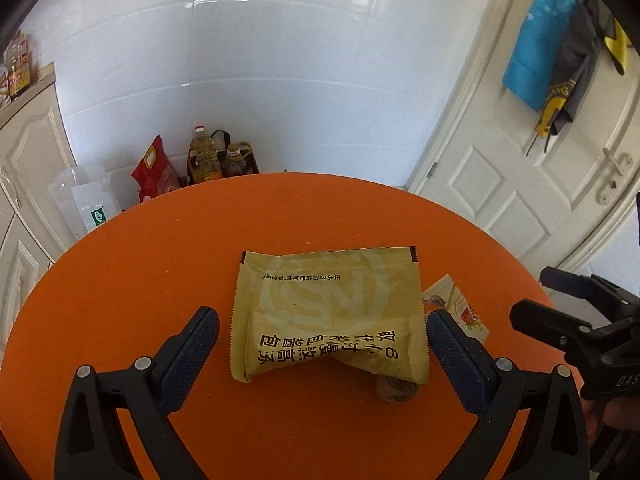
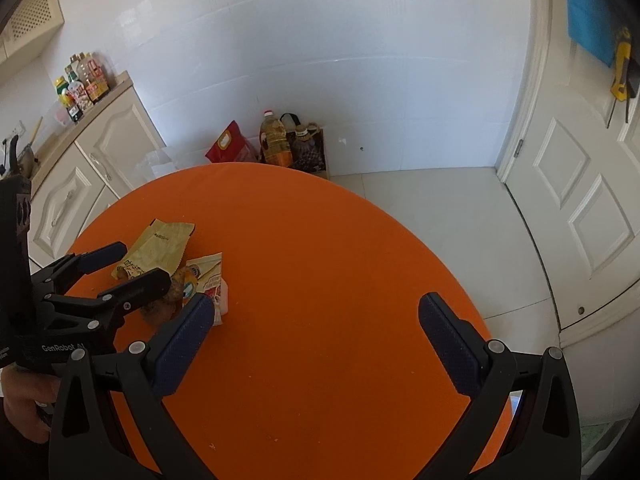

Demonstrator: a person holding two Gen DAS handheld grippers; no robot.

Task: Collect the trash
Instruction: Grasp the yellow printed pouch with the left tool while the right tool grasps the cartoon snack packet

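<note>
Both views are bright with soft daylight, and the glossy white wall tiles (image 1: pixel 248 60) mirror a window as pale glare near the top of each view. Fisheye distortion bows the door frame (image 2: pixel 536 80) and tile lines, with black vignetting in the corners. The orange surface (image 2: pixel 320 240) is evenly lit; focus is fairly sharp, slightly soft toward the rims.

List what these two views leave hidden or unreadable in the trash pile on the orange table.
- Brown crumpled lump: left wrist view, mostly under the yellow-green printed sachet.
- Small white-and-red wrapper: left wrist view, partly behind the left gripper finger; print too small.
- Right wrist view: that gripper covers the pile.
</note>
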